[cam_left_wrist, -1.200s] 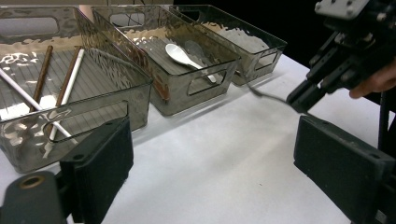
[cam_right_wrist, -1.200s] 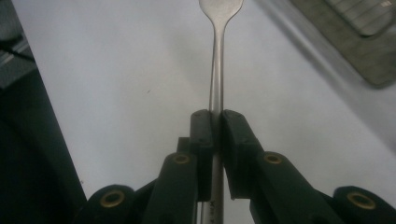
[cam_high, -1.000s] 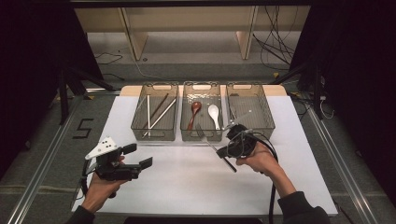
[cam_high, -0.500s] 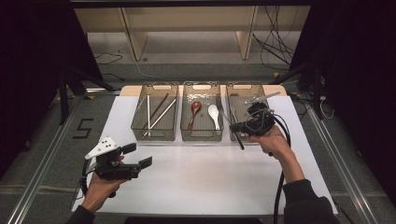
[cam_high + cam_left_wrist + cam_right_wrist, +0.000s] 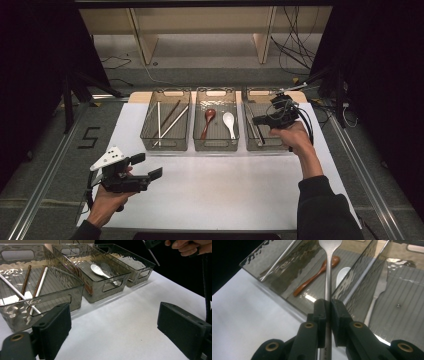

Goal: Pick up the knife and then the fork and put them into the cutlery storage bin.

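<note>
**Metal utensil pinched above the right-hand bin**

High view: right gripper [image 5: 261, 120] held over the bin [image 5: 287, 145] nearest the table's right edge, jaws pressed together on a thin metal utensil [image 5: 259, 133] hanging slanted into that bin. Left gripper [image 5: 146, 167] low near the table's front left corner, jaws spread, nothing between them. Three clear bins in a row along the far edge of the white tabletop [image 5: 220, 185]: sticks [image 5: 167, 122] in the left one, a brown spoon [image 5: 208, 120] and a white spoon [image 5: 229, 122] in the middle one.

Left gripper view: black jaws wide apart over bare white tabletop [image 5: 117, 325]. Sticks [image 5: 40, 287] lying in the nearest bin, white spoon [image 5: 98, 270] in the next. Right hand [image 5: 188, 246] at the top right corner, above the farthest bin [image 5: 140, 265], with the thin utensil [image 5: 153, 256] poking down from it.

Right gripper view: jaws clamped tight on the utensil's flat metal handle [image 5: 328, 275], running straight up from the pads. Behind it, brown spoon [image 5: 315, 276] and part of the white spoon [image 5: 342, 275] in the middle bin. To the right, a metal fork [image 5: 378, 293] lying on the ribbed floor of the next bin.
</note>
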